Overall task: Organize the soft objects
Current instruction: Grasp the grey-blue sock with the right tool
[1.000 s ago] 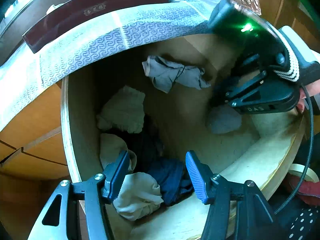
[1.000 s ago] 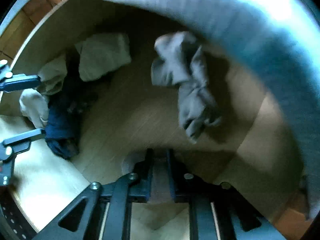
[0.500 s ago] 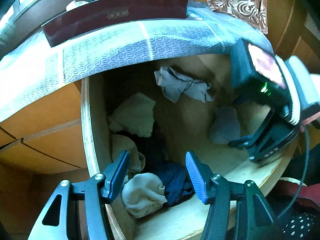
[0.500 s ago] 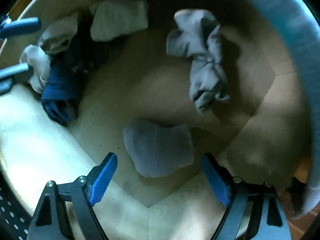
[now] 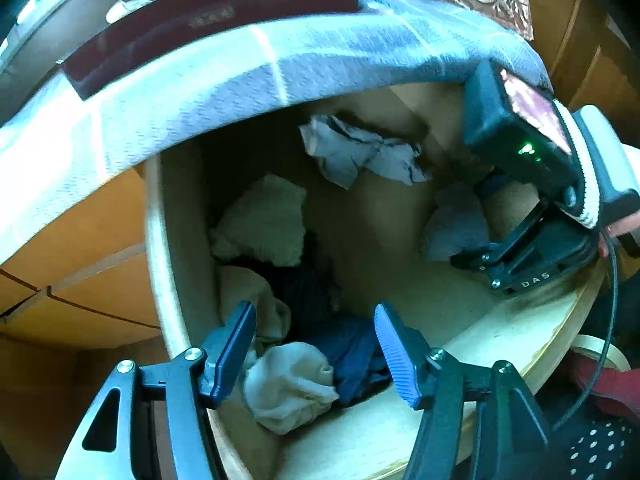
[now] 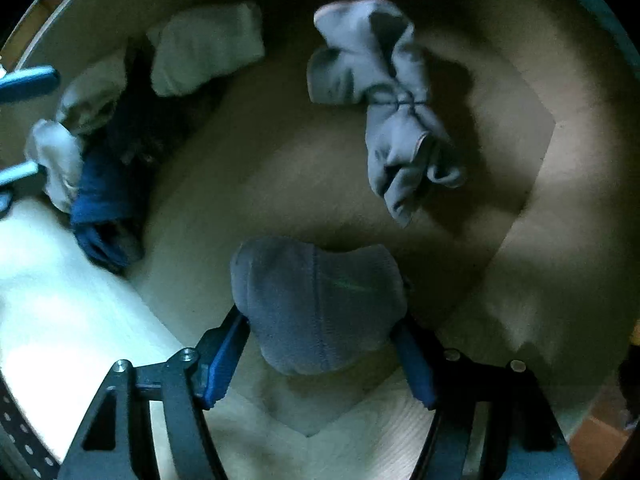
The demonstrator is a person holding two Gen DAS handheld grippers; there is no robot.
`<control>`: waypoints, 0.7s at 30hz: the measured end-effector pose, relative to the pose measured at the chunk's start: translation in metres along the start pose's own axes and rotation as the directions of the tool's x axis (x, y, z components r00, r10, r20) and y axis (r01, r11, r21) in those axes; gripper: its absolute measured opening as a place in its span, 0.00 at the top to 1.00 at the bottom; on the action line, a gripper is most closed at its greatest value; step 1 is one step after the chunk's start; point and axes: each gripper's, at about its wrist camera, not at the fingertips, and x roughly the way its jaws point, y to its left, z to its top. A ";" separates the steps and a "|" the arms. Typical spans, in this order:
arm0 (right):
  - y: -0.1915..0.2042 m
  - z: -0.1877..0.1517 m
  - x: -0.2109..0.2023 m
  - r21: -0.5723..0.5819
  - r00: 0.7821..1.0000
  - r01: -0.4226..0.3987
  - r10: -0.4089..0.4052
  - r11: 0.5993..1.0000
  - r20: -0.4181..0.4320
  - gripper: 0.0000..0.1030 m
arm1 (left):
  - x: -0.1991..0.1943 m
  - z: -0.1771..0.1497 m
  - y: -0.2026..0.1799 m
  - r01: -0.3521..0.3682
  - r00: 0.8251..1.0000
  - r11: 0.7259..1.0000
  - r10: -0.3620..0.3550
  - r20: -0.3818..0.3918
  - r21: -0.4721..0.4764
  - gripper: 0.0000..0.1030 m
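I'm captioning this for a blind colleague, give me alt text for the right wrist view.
The right gripper points down into a wooden drawer, its blue fingers either side of a folded grey sock, having just been closing. A crumpled grey sock pair lies beyond, with white socks and a blue cloth piled at the left.

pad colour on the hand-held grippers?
Blue, ribbed pads; clearest in the left wrist view.

We look down into a drawer (image 6: 520,280): a folded sock (image 6: 320,304) lies nearest us, a sock bundle (image 6: 392,100) behind it, a sock pile (image 6: 100,152) at left.
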 end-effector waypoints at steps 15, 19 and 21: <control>-0.017 -0.031 -0.061 0.049 0.991 -0.058 0.052 0.997 0.124 0.31 | -0.002 0.033 0.010 -0.009 0.999 1.000 0.009 -0.044 0.009 0.39; -0.024 -0.034 -0.059 0.067 0.988 -0.072 0.062 0.995 0.143 0.31 | 0.018 0.041 -0.001 -0.132 0.985 0.986 0.142 -0.098 0.104 0.39; -0.028 -0.036 -0.061 0.076 0.985 -0.072 0.059 0.994 0.162 0.31 | 0.031 0.045 -0.012 -0.153 0.977 0.976 0.173 -0.121 0.156 0.39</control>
